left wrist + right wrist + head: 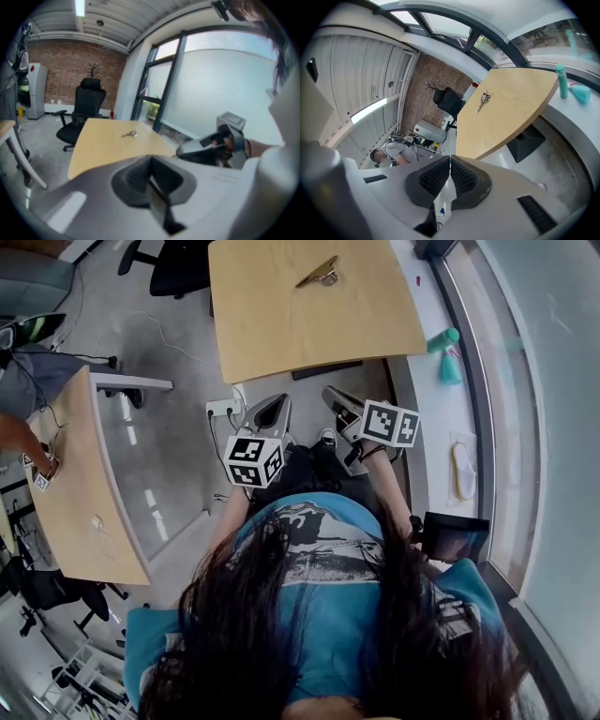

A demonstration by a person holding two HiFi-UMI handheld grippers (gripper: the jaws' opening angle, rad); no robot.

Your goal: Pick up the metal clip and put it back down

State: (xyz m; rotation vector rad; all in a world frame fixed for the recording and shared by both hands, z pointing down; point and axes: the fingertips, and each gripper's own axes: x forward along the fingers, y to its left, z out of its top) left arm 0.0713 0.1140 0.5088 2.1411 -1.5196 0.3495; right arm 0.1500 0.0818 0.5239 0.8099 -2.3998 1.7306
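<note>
Head view: both grippers short of the table

Person holds the left gripper and right gripper side by side, close before the torso, noses angled slightly down toward the wooden table. Right jaws are pressed together, nothing between. Left jaws look closed and empty too, though that view is blurry. The metal clip lies on the table's far part, well apart from both.

The left gripper and right gripper are held out ahead of the torso, side by side and near each other, both tipped slightly downward. Each has its jaws pressed together, pad against pad, with nothing between them.
</note>
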